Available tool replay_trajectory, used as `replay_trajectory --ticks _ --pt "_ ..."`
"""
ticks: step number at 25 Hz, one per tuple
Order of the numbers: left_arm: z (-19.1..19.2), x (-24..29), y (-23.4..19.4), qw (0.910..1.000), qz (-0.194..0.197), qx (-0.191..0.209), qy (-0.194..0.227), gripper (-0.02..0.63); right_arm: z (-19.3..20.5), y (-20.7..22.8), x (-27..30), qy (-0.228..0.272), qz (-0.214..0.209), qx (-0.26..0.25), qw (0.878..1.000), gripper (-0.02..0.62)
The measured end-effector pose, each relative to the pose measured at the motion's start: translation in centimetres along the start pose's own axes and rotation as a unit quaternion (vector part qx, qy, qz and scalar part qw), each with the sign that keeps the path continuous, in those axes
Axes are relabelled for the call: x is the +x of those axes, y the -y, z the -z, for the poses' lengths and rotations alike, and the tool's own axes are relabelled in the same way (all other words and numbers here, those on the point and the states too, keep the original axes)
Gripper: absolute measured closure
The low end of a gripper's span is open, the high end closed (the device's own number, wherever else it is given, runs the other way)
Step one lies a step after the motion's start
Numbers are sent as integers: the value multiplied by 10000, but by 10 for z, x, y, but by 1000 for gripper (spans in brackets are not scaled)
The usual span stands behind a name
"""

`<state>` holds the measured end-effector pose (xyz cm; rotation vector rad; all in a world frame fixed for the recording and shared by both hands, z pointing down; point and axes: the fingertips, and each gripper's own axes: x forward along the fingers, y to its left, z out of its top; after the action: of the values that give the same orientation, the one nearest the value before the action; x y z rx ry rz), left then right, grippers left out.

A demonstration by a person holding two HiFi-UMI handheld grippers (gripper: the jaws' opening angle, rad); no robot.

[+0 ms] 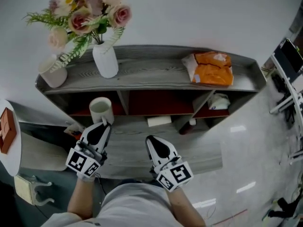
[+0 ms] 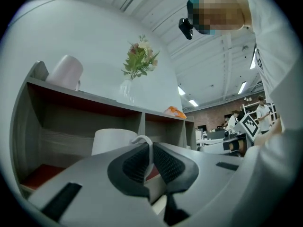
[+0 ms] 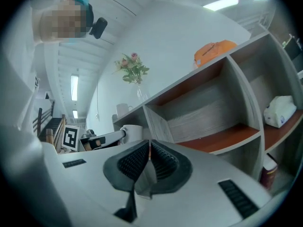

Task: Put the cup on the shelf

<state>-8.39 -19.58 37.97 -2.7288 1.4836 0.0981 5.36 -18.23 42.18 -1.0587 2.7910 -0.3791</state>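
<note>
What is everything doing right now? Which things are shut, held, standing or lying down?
Left gripper: shut on the cup's handle.
Right gripper: shut, nothing in it.
Cup: upright, held by its handle in front of the shelf's left compartment, not yet set down.
Vase: upright on the shelf top, flowers in it.
White mug: standing on the shelf top.
Orange bag: lying on the shelf top.

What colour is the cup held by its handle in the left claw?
The cup is white, clearest in the head view.
</note>
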Motion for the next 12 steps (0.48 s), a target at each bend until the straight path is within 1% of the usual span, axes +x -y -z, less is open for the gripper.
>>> replay_trajectory --ticks 5,9,12 --pt "9 12 -3 9983 576 62 63 566 17 -5 -8 34 452 35 9990 569" --pt "19 19 -5 9958 905 63 139 566 28 -5 -15 56 786 33 9969 569" --pt "26 21 -7 9933 1129 -28 262 566 31 -5 -19 67 971 -6 9953 569"
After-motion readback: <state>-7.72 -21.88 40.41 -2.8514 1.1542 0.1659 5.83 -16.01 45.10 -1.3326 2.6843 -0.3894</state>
